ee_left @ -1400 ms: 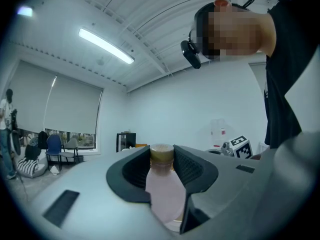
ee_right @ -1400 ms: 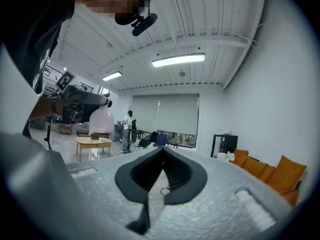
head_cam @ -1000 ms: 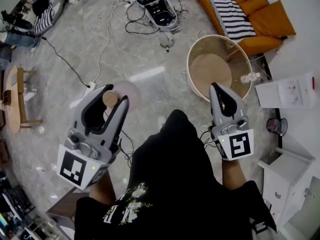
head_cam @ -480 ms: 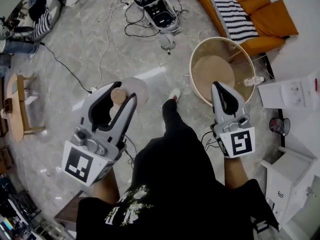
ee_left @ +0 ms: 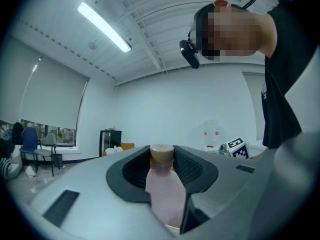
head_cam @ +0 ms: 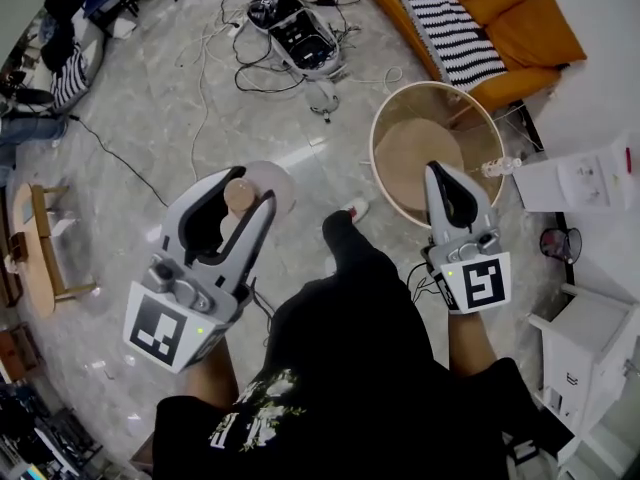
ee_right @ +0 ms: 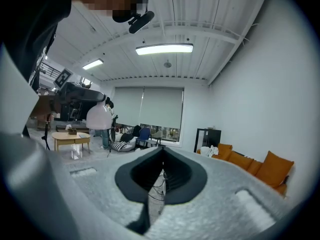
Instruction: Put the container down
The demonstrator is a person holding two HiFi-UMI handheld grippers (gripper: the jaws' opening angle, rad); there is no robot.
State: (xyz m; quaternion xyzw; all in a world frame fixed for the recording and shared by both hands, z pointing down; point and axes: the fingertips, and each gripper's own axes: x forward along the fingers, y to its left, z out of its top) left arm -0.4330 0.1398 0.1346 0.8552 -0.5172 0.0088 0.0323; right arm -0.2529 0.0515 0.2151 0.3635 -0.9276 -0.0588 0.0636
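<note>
The left tool (head_cam: 245,190) is clamping the pale pink container (ee_left: 164,191) between its jaws, holding it in the air above the floor (head_cam: 200,98), with the tan cap (ee_left: 161,153) sticking up past them. The right tool (head_cam: 441,174) is hovering over the round tabletop (head_cam: 400,153), jaws pressed together on nothing. The jaws are cutting off the container's base, and its contents cannot be made out.

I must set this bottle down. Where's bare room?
The round table is bare except a small clear bottle at its right rim. Floor between it and the left gripper is bare. Cables crowd around the open case.
</note>
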